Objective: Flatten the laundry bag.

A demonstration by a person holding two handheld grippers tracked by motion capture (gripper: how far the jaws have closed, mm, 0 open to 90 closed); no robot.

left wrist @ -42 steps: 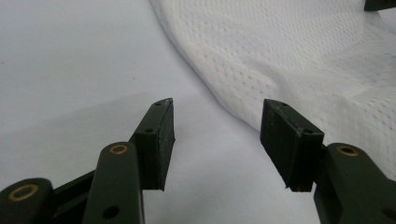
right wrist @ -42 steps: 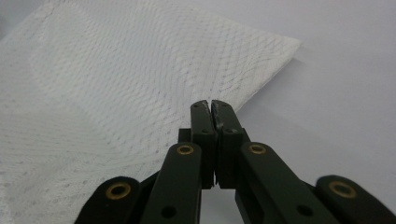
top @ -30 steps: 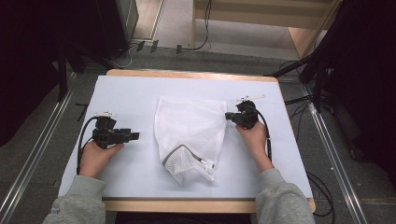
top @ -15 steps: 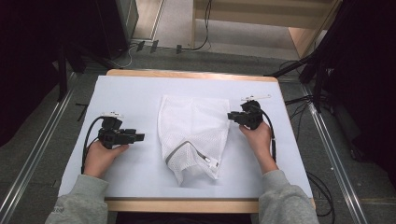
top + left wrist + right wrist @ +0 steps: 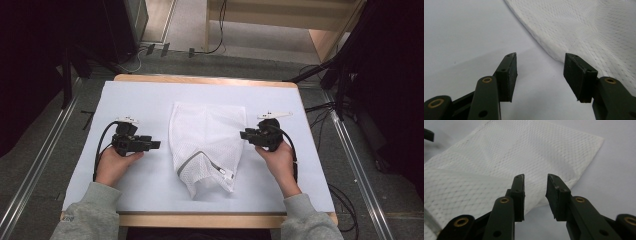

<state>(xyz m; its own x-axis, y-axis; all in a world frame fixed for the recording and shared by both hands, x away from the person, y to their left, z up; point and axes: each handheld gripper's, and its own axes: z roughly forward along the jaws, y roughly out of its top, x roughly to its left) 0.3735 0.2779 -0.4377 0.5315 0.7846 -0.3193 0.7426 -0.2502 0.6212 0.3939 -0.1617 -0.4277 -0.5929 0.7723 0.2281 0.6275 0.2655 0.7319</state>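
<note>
White table (image 5: 150,95), mesh bag (image 5: 207,135) centred

Mesh bag (image 5: 207,142) occupies table (image 5: 150,95) centre; bare strips at 9 and 3 o'clock passable, 12 o'clock edge unobstructed

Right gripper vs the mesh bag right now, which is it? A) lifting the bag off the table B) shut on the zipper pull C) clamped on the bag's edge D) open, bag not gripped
D: in the right gripper view the right gripper shows a clear gap between its fingers, jaws having just been opening, with the mesh bag lying flat on the table beyond them.
</note>
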